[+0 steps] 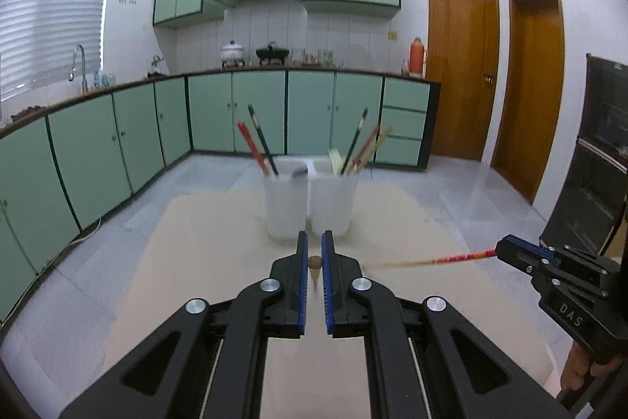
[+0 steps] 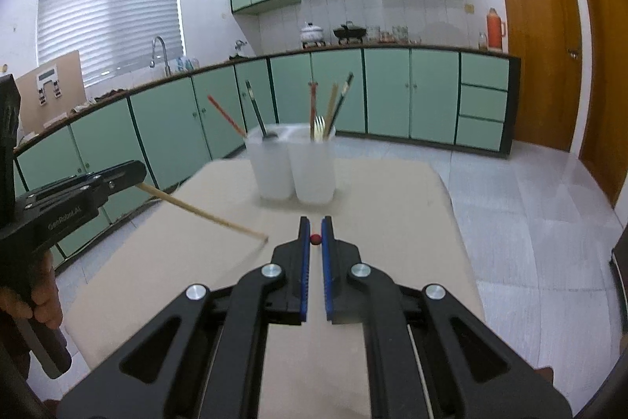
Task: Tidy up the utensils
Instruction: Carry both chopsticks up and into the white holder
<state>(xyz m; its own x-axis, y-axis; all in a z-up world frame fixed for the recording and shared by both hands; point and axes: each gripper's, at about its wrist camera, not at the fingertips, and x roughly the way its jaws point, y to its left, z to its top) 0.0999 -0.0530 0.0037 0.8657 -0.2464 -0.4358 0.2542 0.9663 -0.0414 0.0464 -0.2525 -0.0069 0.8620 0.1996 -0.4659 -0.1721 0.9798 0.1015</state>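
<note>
your left gripper (image 1: pixel 314 250) and right gripper (image 2: pixel 315 230) are black, with blue-lined jaws, silver screws, slotted arms and white lettering on their sides.

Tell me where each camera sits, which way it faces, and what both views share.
Left wrist: on the left tongs, facing two white cups on the table; they pinch a wooden chopstick. Right tongs at right.
Right wrist: on the right tongs, facing the same cups; they pinch a red chopstick. Left tongs and a hand at left.
Shared: cups, table, green cabinets.
</note>
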